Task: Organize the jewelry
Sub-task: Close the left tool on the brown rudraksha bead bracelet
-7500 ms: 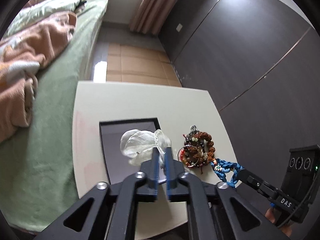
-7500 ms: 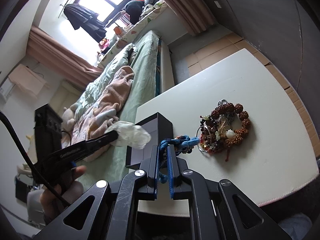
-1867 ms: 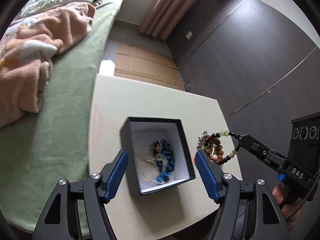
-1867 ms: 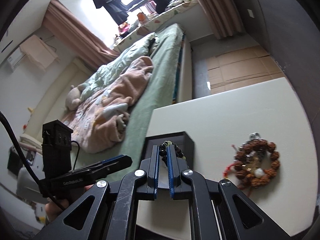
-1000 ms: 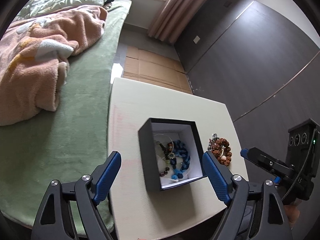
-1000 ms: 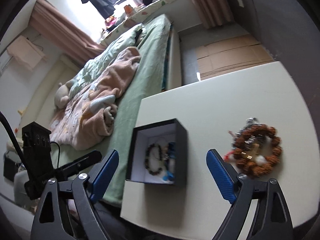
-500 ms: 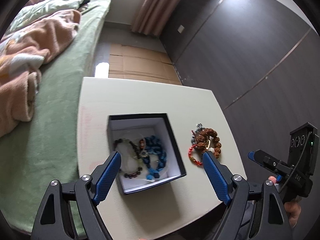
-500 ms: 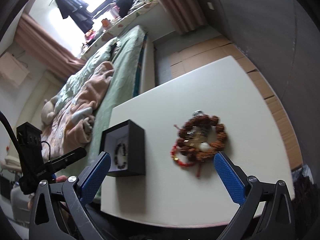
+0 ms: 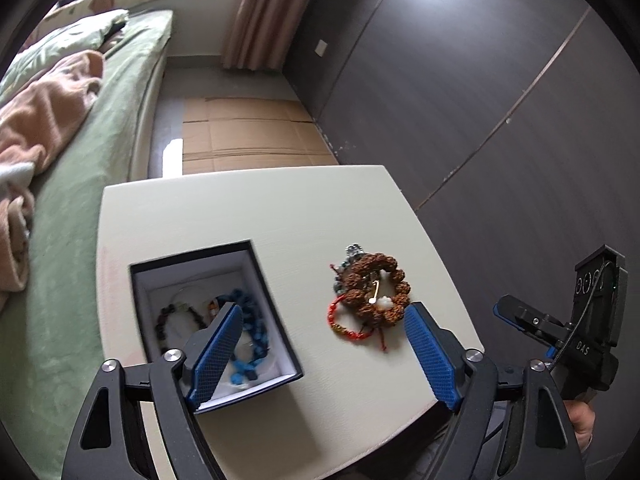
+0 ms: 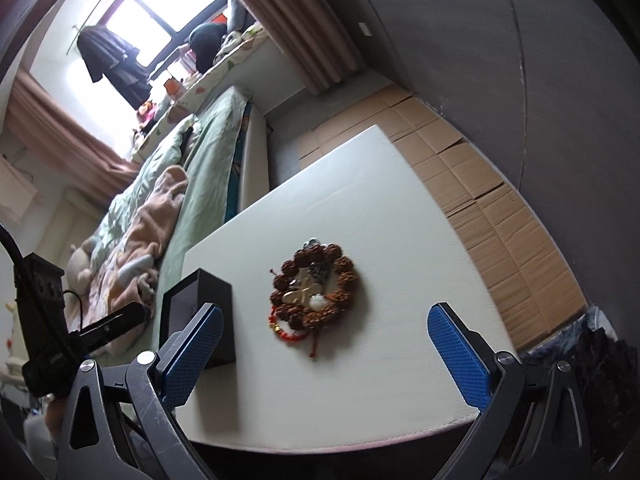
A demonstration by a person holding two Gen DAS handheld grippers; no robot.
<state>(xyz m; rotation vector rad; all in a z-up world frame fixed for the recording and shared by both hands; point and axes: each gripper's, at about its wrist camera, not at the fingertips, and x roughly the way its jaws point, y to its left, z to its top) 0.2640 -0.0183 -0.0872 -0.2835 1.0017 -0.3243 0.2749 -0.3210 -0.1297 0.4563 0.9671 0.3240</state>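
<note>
Your left gripper [image 9: 324, 344] hangs above the near edge of the white table [image 9: 248, 208] with its blue fingers [image 9: 218, 348] spread wide and nothing between them. One finger lies over the open black box [image 9: 272, 292], the other just past the heap of bracelets [image 9: 370, 298]. Your right gripper [image 10: 324, 358] is spread just as wide and also empty, with the heap sitting between its two fingers in that view.

Inside the box, on its white lining, lie a blue beaded bracelet [image 9: 250, 320] and a dark beaded bracelet [image 9: 168, 320], side by side and partly hidden by your left finger.

The heap rests on the bare tabletop, to the right of the box and apart from it. It is a ring of large knobbly brown beads [image 9: 396, 276] with a red string bracelet [image 9: 340, 322] poking out at its near side and a small white piece [image 9: 385, 302] in the middle.

A green bed [image 9: 80, 184] with a pink blanket [image 9: 44, 120] runs along the left side of the table.
</note>
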